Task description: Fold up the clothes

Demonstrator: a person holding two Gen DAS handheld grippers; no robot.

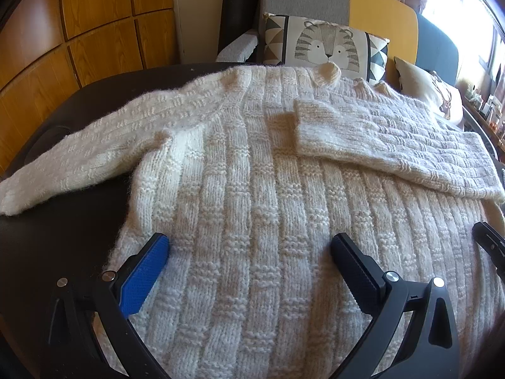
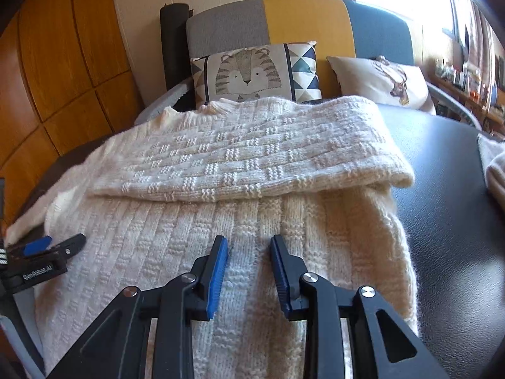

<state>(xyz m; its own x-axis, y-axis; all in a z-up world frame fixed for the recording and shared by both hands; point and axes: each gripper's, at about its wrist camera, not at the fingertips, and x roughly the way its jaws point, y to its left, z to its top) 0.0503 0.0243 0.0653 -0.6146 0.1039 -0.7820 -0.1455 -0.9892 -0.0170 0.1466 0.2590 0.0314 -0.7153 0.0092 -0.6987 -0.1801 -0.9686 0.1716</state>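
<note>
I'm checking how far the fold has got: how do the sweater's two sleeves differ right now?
The right sleeve is folded across the sweater's body; the left sleeve stretches outward. The right sleeve rests wholly on knit; the left sleeve lies mostly on the dark table. Both are cream, chunky knit, and neither is gripped.
</note>
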